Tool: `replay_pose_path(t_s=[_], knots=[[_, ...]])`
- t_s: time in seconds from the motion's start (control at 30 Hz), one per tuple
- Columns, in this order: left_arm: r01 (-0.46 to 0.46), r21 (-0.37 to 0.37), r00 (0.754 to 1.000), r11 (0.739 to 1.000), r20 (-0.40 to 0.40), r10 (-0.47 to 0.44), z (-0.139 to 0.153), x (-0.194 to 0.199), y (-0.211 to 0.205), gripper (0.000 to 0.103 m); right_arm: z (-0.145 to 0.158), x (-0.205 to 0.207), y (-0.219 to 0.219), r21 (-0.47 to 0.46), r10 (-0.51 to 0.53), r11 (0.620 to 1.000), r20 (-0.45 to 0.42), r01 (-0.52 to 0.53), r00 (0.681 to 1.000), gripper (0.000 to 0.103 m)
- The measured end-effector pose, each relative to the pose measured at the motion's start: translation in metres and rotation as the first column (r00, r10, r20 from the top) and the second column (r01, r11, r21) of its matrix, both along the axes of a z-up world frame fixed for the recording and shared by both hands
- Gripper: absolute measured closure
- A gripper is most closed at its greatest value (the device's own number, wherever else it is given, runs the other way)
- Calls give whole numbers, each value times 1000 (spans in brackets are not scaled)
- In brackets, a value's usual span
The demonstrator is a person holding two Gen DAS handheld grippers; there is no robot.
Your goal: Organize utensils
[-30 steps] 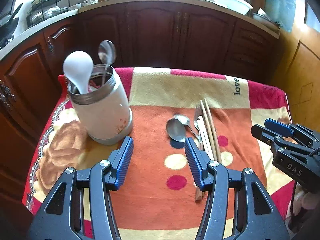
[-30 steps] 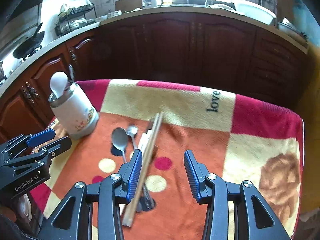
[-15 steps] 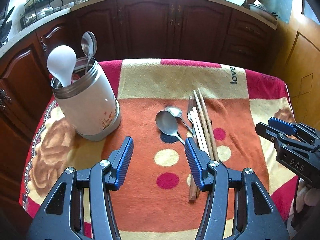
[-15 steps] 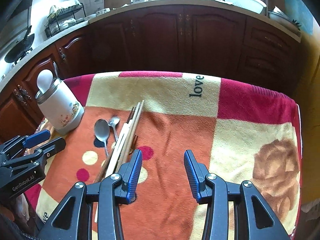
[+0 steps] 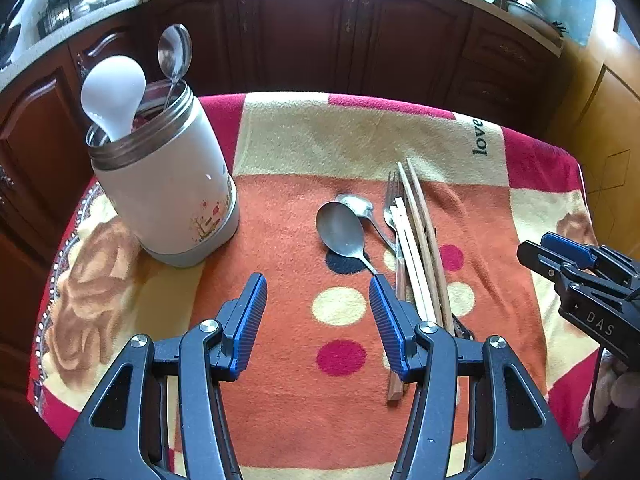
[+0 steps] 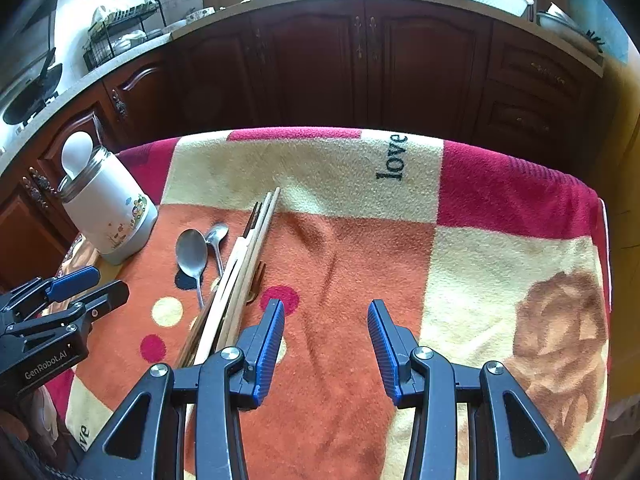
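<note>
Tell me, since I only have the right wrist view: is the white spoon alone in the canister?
Observer: No. The left wrist view shows a metal spoon standing beside the white spoon in the canister.
Operator: Are the left tongs holding anything? I only see them side-on.
Observer: Nothing. The left tongs are open over the blanket, and the bowl of the large spoon lies just beyond their tips.
</note>
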State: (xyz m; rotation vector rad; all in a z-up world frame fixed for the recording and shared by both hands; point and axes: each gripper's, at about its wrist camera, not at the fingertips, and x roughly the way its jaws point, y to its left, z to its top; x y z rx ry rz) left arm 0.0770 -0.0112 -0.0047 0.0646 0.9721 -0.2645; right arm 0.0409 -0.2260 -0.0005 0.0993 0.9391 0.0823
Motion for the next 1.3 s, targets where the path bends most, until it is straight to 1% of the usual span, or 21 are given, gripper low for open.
replay_pose_path(t_s=[0.13,0.2,0.23,0.27,0.33,0.43,0.57,0.7,0.77,0.83,0.93,1.0,1.1,1.17,1.3], knots=[[4,-22,1000,1000,-29,-5,-5,5,5,50,-4,7,1,50,30,998,-9,-29,1000,62],[9,-35,999,999,-41,-10,-7,7,7,50,-7,13,3,87,44,995,-17,-43,999,66],[11,-43,999,999,-47,-13,-8,8,7,50,-10,19,5,122,62,991,-26,-58,998,71],[12,-52,998,999,-56,-15,-9,10,8,50,-12,25,7,141,73,988,-33,-68,997,74],[11,-54,998,998,-64,-15,-10,12,9,50,-16,37,12,170,92,982,-41,-84,995,76],[17,-60,997,998,-73,-21,-12,16,11,50,-21,57,18,220,112,971,-54,-97,992,77],[7,-89,993,996,-113,-17,-18,27,13,50,-31,82,20,276,114,957,-87,-87,990,77],[-7,-109,991,994,-137,-8,-29,43,12,50,-47,101,16,351,120,934,-125,-69,985,77],[-24,-133,987,991,-163,2,-35,53,11,50,-56,108,10,431,132,900,-140,-60,981,87],[-33,-146,985,989,-171,8,-40,60,10,50,-61,111,6,493,140,868,-134,-56,981,93],[-47,-149,985,988,-173,21,-45,72,7,50,-65,113,1,539,148,840,-122,-60,981,96],[-57,-149,984,987,-173,31,-49,78,6,50,-65,115,-1,547,156,834,-118,-67,981,96],[-67,-155,985,986,-171,40,-52,87,4,50,-58,115,4,500,190,857,-83,-124,978,96],[-70,-157,985,985,-168,43,-53,92,3,50,-59,121,3,494,179,862,-94,-110,979,96],[-64,-157,986,985,-161,38,-53,97,0,50,-63,132,2,511,187,852,-93,-114,978,96]])
